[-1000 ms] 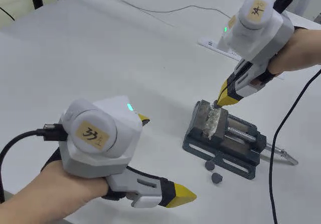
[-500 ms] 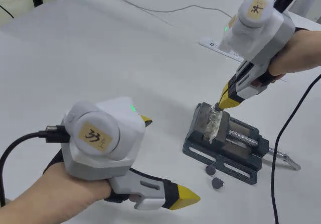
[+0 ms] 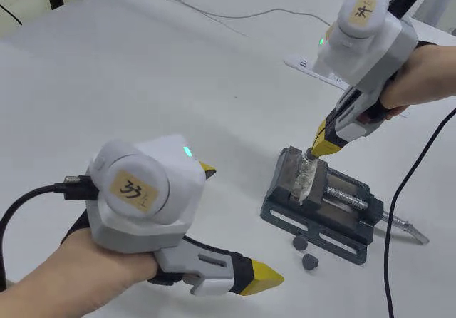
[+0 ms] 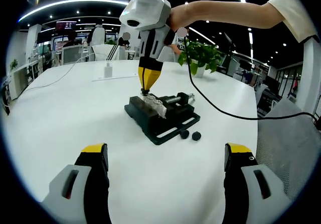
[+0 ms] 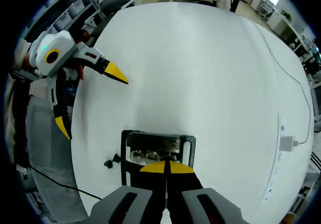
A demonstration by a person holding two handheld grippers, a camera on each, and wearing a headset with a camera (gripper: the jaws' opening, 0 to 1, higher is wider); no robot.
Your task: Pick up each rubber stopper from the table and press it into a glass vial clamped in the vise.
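Yellow-tipped right tongs (image 3: pixel 324 147) are pressed together, tips down on the mouth of a clear glass vial (image 3: pixel 306 179) clamped in the dark metal vise (image 3: pixel 335 222). I judge this the seating push, though whether a stopper sits under them is hidden. Two dark grey round rubber stoppers (image 3: pixel 300 243) lie on the white counter (image 3: pixel 178 68) just beside the vise base. The left tongs (image 4: pixel 166 151) hover spread and empty. Next calls for a straight downward press, then a lift towards the loose stoppers
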